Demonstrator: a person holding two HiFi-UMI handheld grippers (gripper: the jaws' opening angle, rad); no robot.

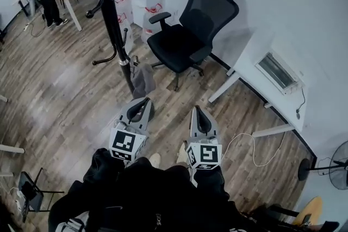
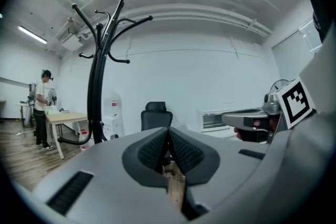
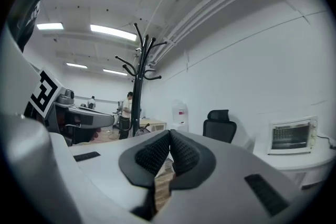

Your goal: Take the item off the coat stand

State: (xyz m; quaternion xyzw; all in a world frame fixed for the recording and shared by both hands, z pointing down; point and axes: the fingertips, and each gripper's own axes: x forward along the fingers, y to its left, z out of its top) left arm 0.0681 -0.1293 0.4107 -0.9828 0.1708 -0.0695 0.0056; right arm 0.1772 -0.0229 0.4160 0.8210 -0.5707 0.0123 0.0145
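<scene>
We hold the left gripper (image 1: pixel 143 101) and the right gripper (image 1: pixel 197 110) clenched, both empty. Just beyond the left one, a grey cloth (image 1: pixel 143 80) sits low against the black coat stand (image 1: pixel 111 13). An office chair (image 1: pixel 185 35) stands farther right.

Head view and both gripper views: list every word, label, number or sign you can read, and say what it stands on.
No readable words or numbers anywhere.
Red label on the white dispenser: too blurred to read.
Left marker cube, right marker cube: square patterns only, no lettering.
</scene>
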